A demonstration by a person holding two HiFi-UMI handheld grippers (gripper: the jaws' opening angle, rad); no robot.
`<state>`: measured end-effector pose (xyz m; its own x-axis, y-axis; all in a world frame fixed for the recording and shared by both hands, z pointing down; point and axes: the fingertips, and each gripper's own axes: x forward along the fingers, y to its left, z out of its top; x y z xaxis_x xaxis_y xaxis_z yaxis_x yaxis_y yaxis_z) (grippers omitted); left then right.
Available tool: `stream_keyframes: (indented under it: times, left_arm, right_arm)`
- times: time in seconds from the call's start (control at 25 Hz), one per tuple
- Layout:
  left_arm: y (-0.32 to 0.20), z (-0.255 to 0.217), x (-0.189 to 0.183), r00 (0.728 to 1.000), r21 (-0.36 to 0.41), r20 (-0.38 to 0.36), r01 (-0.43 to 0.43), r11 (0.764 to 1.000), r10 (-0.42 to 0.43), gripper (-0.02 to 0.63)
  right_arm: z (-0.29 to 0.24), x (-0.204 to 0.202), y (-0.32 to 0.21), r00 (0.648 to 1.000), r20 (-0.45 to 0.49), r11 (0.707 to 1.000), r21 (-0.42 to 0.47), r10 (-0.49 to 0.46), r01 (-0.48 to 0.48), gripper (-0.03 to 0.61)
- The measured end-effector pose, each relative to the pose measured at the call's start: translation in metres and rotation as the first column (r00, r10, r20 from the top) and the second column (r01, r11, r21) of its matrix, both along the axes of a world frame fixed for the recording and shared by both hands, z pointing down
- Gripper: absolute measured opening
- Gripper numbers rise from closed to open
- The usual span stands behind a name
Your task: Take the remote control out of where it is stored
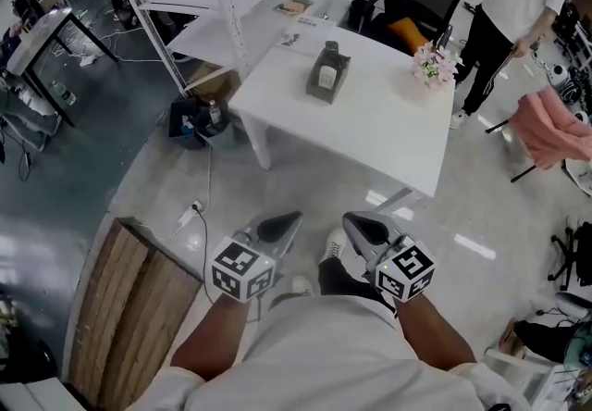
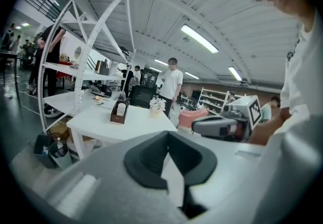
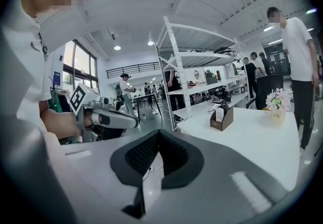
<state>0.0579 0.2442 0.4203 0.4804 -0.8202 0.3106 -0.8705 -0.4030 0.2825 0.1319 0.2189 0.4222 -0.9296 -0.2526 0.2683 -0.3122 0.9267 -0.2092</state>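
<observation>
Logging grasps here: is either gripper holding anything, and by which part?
Nothing is held: left gripper and right gripper are shut and empty, well short of the table where the remote control stands in its holder.

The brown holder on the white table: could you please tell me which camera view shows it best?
The head view: the brown holder stands unobstructed and clearest there, seen from above. The left gripper view and right gripper view both show it small and distant, beyond their own jaws.
</observation>
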Motion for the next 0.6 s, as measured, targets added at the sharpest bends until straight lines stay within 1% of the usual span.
stream_keyframes:
  times: [0.32, 0.6]
  left_arm:
    - [-0.018, 0.002, -0.009, 0.999, 0.003, 0.009, 0.038, 0.999, -0.038, 0.002]
    - [-0.047, 0.005, -0.021, 0.998, 0.0, 0.027, 0.053, 0.999, -0.053, 0.002]
  right_arm:
    - [0.004, -0.012, -0.016, 0.999, 0.003, 0.999, -0.004, -0.037, 0.037, 0.006]
    - [0.011, -0.024, -0.049, 0.999, 0.012, 0.998, -0.026, -0.049, 0.05, 0.006]
